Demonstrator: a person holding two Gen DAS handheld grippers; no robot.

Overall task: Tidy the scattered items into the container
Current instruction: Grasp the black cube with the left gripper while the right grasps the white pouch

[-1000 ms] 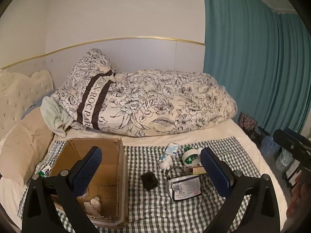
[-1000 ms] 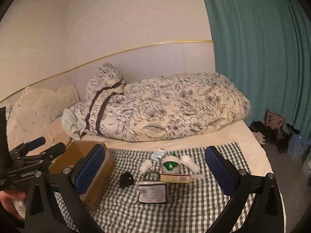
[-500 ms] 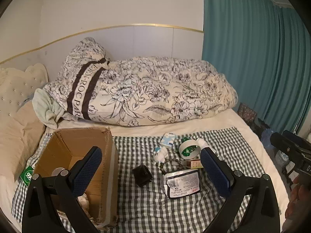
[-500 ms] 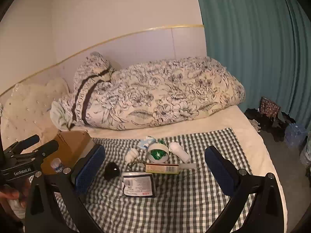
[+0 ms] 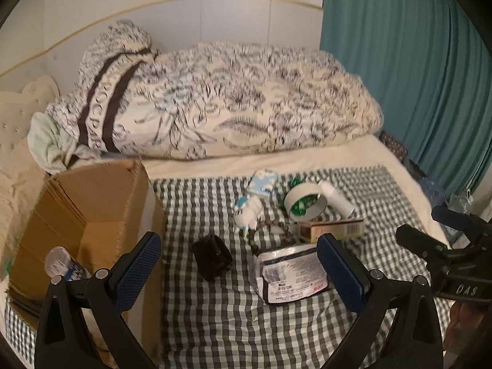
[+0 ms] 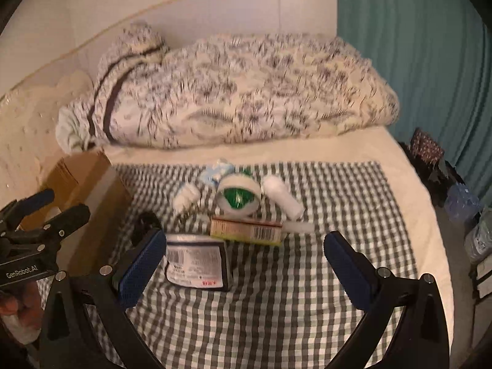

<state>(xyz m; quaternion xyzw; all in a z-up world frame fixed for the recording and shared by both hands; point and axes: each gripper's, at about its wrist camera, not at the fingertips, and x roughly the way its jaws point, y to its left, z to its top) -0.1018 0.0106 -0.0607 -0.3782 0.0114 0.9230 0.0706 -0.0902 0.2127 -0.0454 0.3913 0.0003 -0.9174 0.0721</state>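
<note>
A brown cardboard box [image 5: 92, 203] stands at the left of the checked cloth [image 5: 215, 323], with a plastic bottle [image 5: 61, 264] inside. Scattered on the cloth are a black pouch [image 5: 212, 256], a white labelled packet [image 5: 292, 276], a tape roll [image 5: 304, 204], a long carton [image 5: 332, 229], a white tube [image 5: 336, 200] and a small white-blue toy [image 5: 247, 213]. My left gripper [image 5: 238, 267] is open and empty above the pouch and packet. My right gripper [image 6: 244, 266] is open and empty, just before the packet [image 6: 195, 264] and the carton [image 6: 246, 230].
A rolled floral duvet [image 5: 215, 101] lies across the bed behind the cloth. A teal curtain [image 5: 415, 77] hangs at the right. Bags and bottles [image 6: 461, 203] sit on the floor beside the bed's right edge. The box also shows in the right wrist view [image 6: 89, 190].
Both grippers have moved forward and down toward the items on the cloth, which now look larger. Both stay open and empty.
</note>
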